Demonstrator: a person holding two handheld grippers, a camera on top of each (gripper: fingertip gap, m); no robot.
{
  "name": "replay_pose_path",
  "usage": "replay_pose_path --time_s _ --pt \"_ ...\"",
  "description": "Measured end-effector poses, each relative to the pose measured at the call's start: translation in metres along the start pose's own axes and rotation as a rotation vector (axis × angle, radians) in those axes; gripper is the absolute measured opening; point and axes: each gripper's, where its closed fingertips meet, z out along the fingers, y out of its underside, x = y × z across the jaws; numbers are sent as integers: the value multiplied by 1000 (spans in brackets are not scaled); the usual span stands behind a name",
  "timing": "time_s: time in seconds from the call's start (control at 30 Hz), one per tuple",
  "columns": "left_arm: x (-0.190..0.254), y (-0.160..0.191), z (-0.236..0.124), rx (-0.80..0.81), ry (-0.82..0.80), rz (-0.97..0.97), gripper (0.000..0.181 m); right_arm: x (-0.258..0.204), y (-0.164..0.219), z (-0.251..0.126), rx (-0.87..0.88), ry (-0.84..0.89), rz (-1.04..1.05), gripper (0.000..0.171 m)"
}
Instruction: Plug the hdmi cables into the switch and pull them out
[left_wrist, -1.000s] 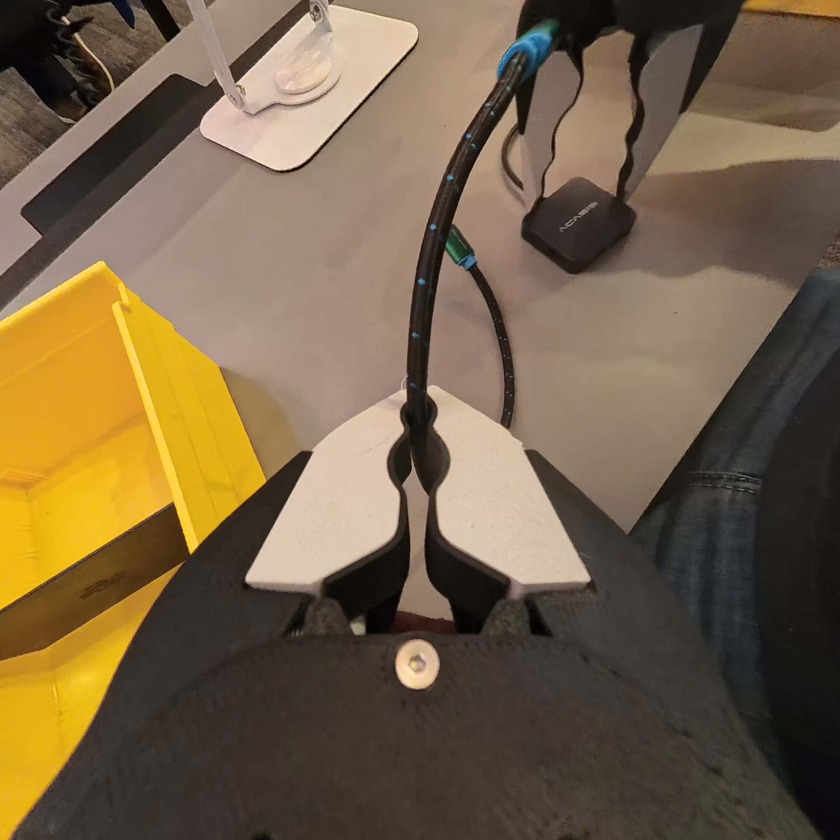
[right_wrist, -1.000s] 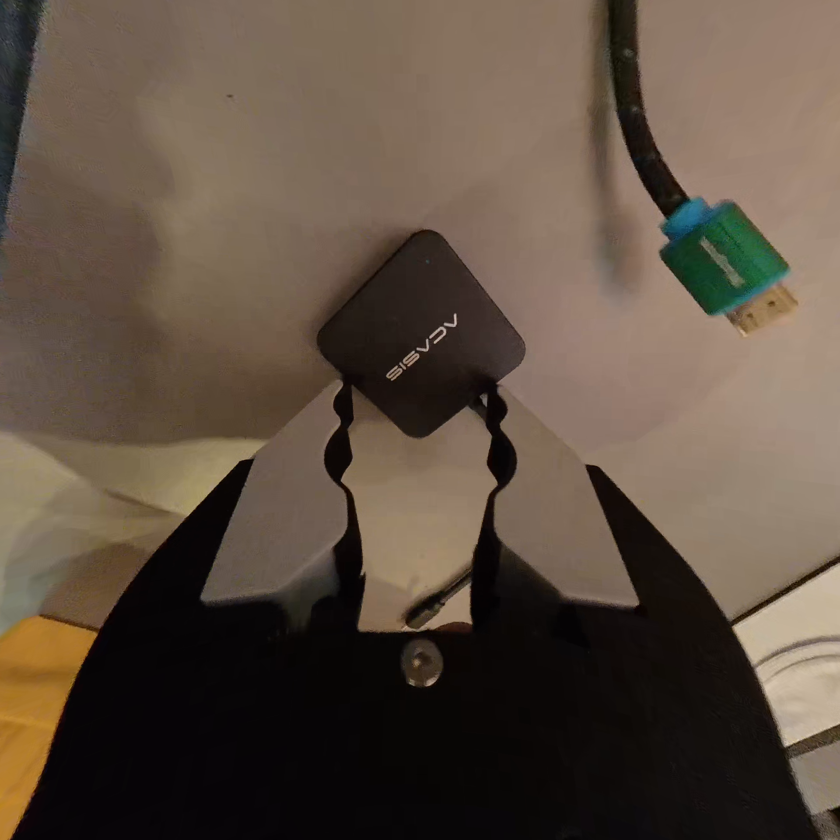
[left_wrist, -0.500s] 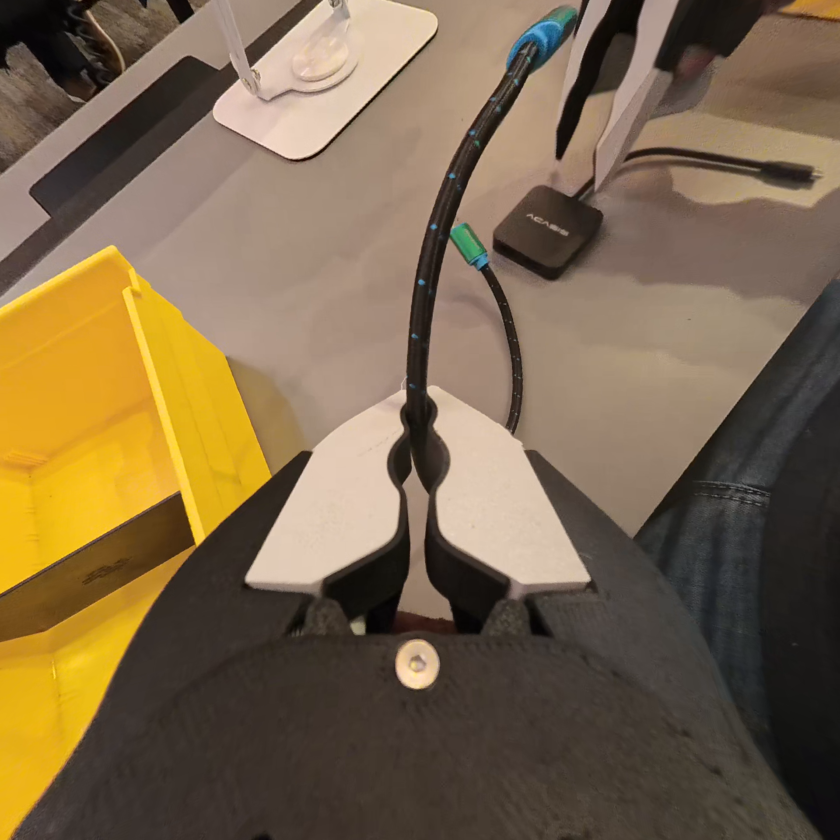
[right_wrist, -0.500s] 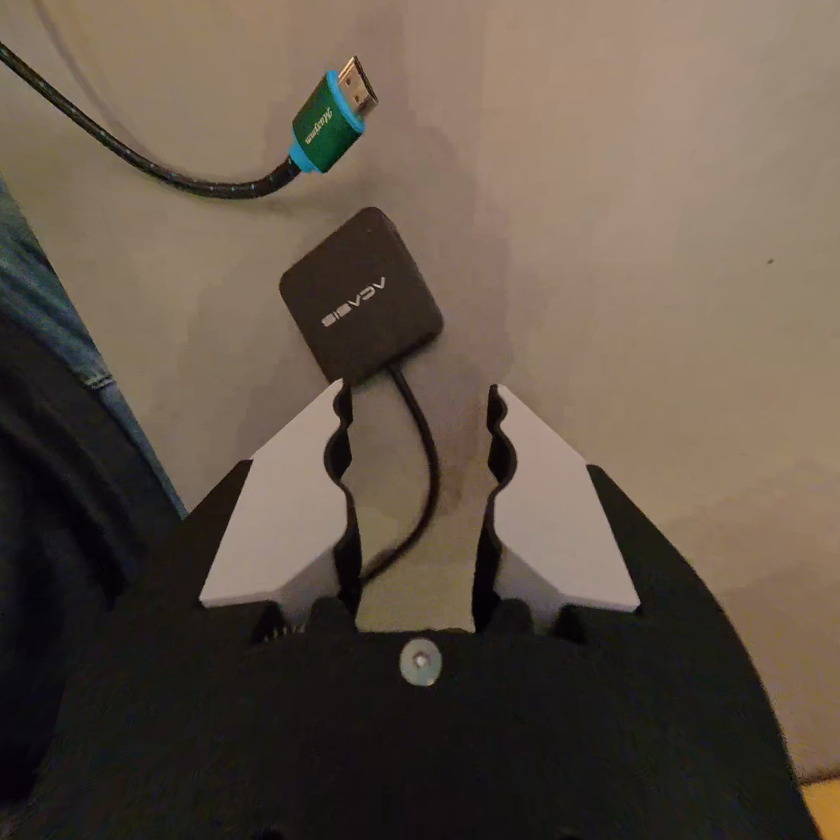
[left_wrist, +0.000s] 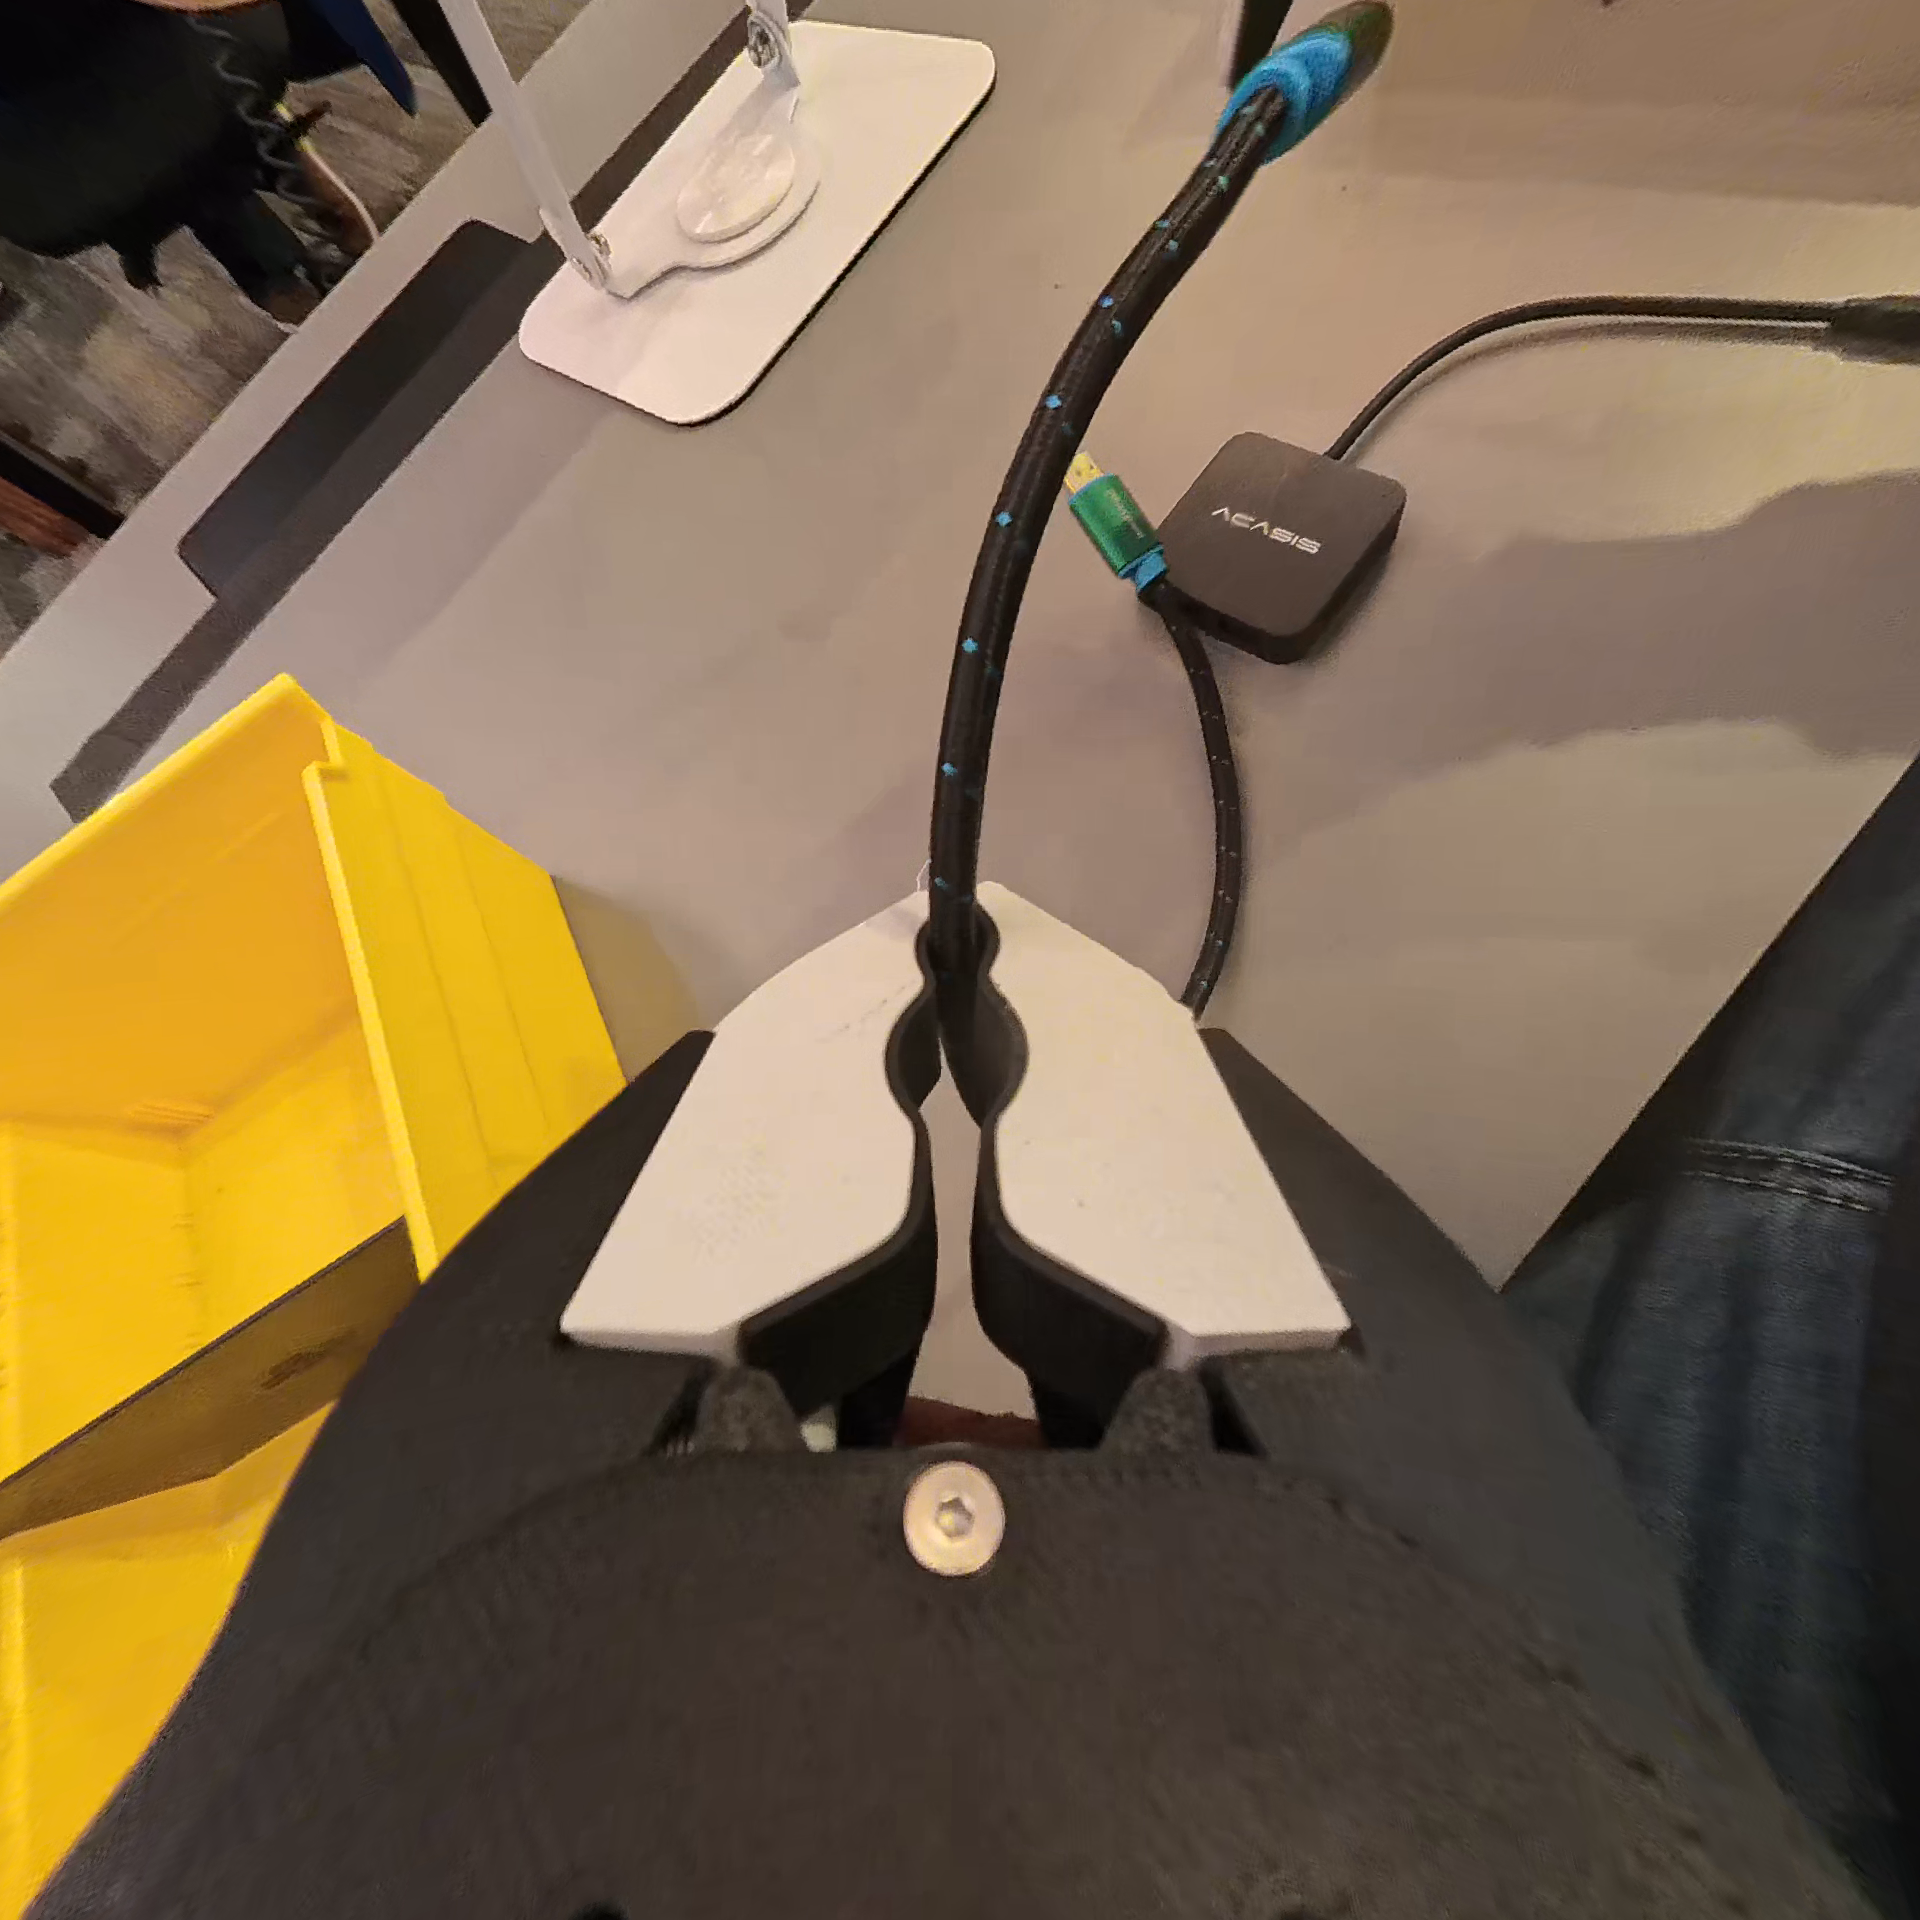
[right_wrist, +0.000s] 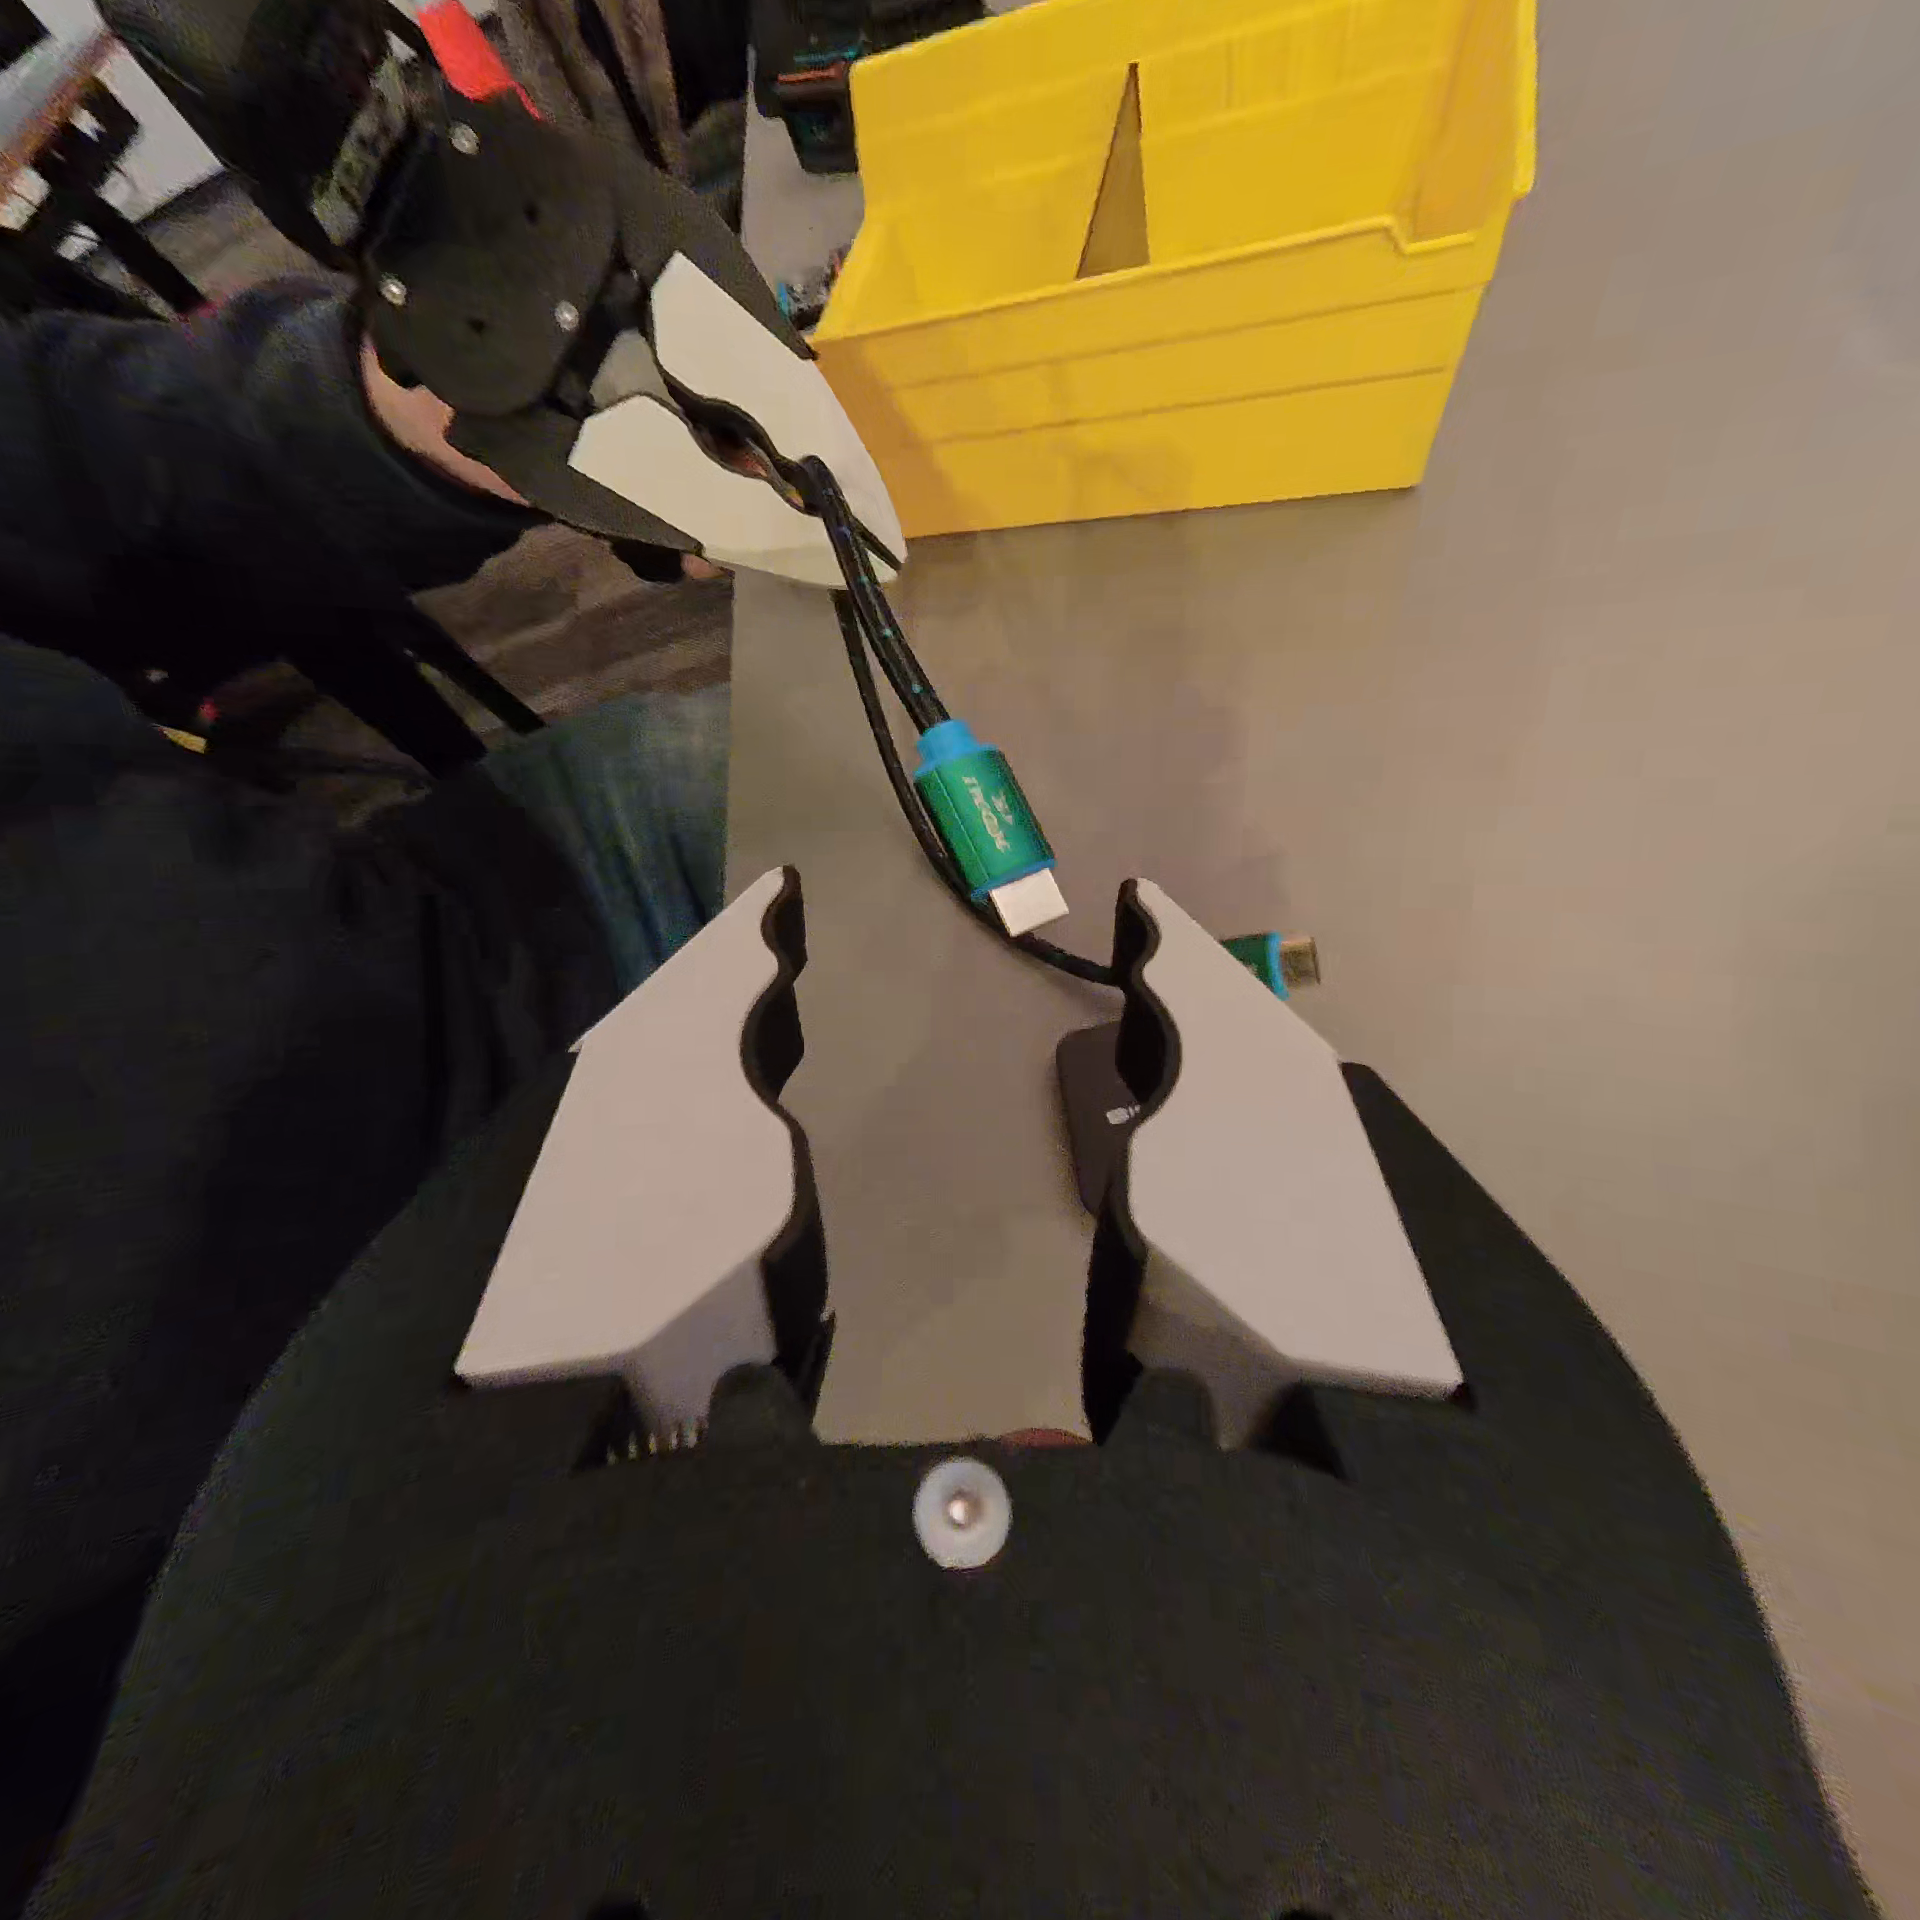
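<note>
- Two grippers in view. The left gripper (left_wrist: 956, 940) has its fingers pressed together on the braided HDMI cable (left_wrist: 1023, 520), pinching it some way back from the plug.
- Held plug (right_wrist: 985, 821): green shell, blue collar, bare metal tip; hanging in the air above the table, pointing toward the right gripper.
- Right gripper (right_wrist: 961, 904): fingers spread wide, nothing between them, poised over the HDMI switch.
- HDMI switch (left_wrist: 1283, 540): flat black box on the grey table (left_wrist: 623, 644), with a thin black lead (left_wrist: 1538, 317) running off its far corner.
- Second plug (left_wrist: 1117, 525): same green shell, lying just beside the switch, unplugged; its cable curves back toward the left gripper.
- Yellow bin (left_wrist: 197, 997): well apart from the switch, on the left gripper's side.
- White stand base (left_wrist: 769, 208): beyond the switch, unused.
- Step in hand, as judged: presenting the first plug for insertion; no cable sits in a port.
- Next move, as judged: the right gripper steadies the switch, or takes the plug by its shell, so the tip meets a port squarely.
</note>
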Motion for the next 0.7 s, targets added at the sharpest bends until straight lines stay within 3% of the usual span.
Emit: replay_pose_path --time_s 0.23,0.3,0.4,0.5,0.6,0.7 --pt "2 -9 -3 54 -77 72 0 -18 -19 5 222 -181 84 21" --pt "3 -13 -4 69 -79 71 0 -17 -14 6 214 -171 73 7" --pt "2 -13 -4 69 -79 51 0 -8 -8 7 192 -110 55 60" --pt "3 -17 -5 99 -59 32 0 -8 -2 5 172 -145 51 61" --pt "1 -19 -4 93 -72 54 0 -15 -5 5 208 -230 62 28" --pt "-1 -19 -4 91 -73 54 0 -17 -14 2 269 -273 82 20"
